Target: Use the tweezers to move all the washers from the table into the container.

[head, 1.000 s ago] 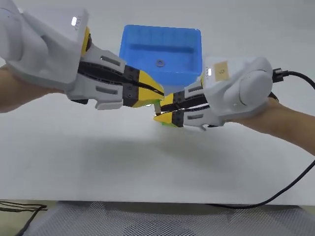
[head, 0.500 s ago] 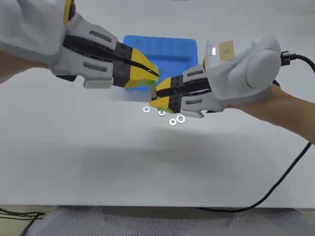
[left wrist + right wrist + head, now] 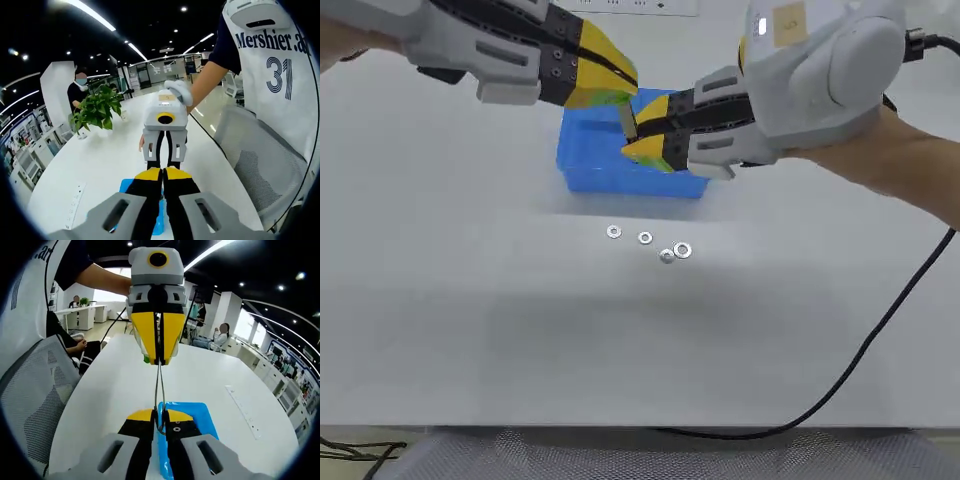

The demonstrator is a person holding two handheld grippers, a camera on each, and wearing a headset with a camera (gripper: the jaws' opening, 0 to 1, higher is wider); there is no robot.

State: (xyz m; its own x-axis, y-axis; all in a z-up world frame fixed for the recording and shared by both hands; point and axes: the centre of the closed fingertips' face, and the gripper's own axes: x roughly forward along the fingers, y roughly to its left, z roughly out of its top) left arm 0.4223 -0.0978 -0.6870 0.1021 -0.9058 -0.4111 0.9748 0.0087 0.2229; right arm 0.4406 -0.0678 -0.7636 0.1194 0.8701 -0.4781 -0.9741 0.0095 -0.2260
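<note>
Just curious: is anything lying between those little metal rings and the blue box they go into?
Nothing visible does. The washers lie on bare table just in front of the blue box, with open surface between.

In the head view the jaws of both grippers hide the far side of the blue container (image 3: pixel 590 170); the left gripper (image 3: pixel 628 85) is cut off by the top and left edges, the right gripper (image 3: pixel 632 130) by the top edge. In the right gripper view the tweezers (image 3: pixel 159 385) vanish at each end inside a closed pair of jaws, tips unseen. The two rightmost washers (image 3: pixel 682 250) are too small to tell whether they touch or overlap.
</note>
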